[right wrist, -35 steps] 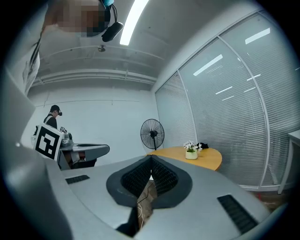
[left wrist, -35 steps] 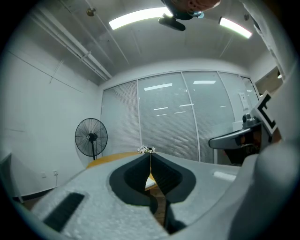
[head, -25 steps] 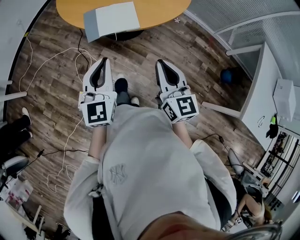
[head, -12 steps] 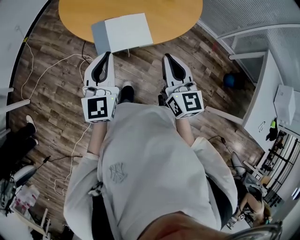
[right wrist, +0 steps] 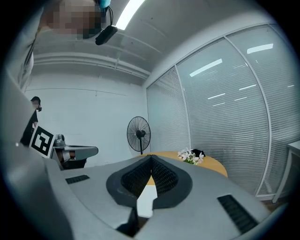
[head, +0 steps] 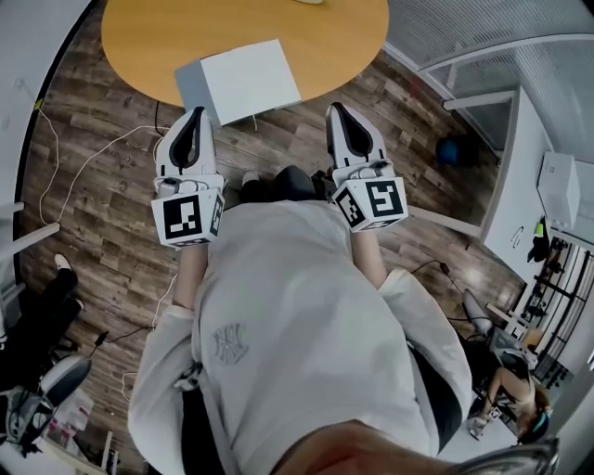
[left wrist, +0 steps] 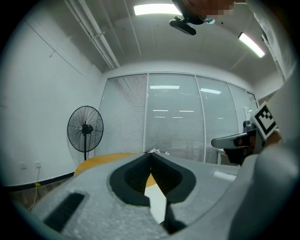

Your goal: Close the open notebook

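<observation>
Round orange wooden surface (head: 139, 37), white notebook (head: 243, 79) lying flat at its 6 o'clock edge, grey strip down the notebook's left side, near corner jutting past the rim, small white flowers (right wrist: 190, 156) farther across the surface

— What sort of place are you working in?
— Office, meeting-room type. Listed around you: one round orange table (head: 139, 37), flowers (right wrist: 190, 156) on it; glass partition walls (left wrist: 173, 117) with slatted blinds; strip ceiling lights (left wrist: 152, 8); one pedestal fan (left wrist: 85, 127).
— And under your feet?
— Wood-plank floor (head: 102, 223), loose white cables (head: 100, 149) lying across it; white counter (head: 520, 190) to your right.
</observation>
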Action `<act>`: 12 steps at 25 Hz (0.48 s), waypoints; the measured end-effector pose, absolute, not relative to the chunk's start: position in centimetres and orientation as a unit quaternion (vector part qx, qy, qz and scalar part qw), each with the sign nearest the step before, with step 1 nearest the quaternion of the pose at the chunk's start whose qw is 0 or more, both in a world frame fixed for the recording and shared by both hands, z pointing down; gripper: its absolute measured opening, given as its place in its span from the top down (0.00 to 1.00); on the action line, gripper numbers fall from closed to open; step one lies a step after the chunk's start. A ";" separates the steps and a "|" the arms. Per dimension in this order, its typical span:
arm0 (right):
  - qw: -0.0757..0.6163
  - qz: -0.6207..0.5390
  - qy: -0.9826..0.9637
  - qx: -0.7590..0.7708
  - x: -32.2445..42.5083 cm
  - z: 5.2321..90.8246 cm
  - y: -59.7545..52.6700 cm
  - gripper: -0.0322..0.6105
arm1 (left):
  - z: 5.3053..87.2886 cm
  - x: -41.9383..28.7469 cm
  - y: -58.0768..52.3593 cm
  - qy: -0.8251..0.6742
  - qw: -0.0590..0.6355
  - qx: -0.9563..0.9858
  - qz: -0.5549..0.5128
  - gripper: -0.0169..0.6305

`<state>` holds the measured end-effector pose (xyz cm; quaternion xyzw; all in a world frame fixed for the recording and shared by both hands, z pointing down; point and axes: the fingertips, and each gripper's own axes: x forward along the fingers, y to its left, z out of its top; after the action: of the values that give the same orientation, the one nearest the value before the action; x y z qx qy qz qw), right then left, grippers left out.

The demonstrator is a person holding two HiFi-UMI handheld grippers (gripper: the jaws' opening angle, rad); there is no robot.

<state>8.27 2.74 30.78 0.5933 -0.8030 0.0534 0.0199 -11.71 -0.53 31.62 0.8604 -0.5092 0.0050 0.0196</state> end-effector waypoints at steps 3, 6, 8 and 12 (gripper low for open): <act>0.022 0.053 -0.810 0.584 7.8 30.9 1.9 0.96 | 32.1 -12.5 -1.3 -0.521 0.032 0.853 0.005 0.95; 0.020 0.061 -0.816 0.574 7.5 31.3 0.9 0.96 | 32.3 -12.7 -2.1 -0.533 0.037 0.846 0.009 0.95; 0.020 0.067 -0.821 0.567 7.5 31.6 -0.2 0.96 | 32.5 -12.6 -2.8 -0.539 0.040 0.841 0.010 0.95; 0.021 0.075 -0.834 0.547 7.9 32.2 -2.6 0.96 | 32.7 -12.2 -4.4 -0.556 0.044 0.830 0.011 0.95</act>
<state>7.95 -2.58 32.19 0.5468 -0.8336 0.0751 0.0211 -12.22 -4.35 32.69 0.8300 -0.5559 0.0110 0.0442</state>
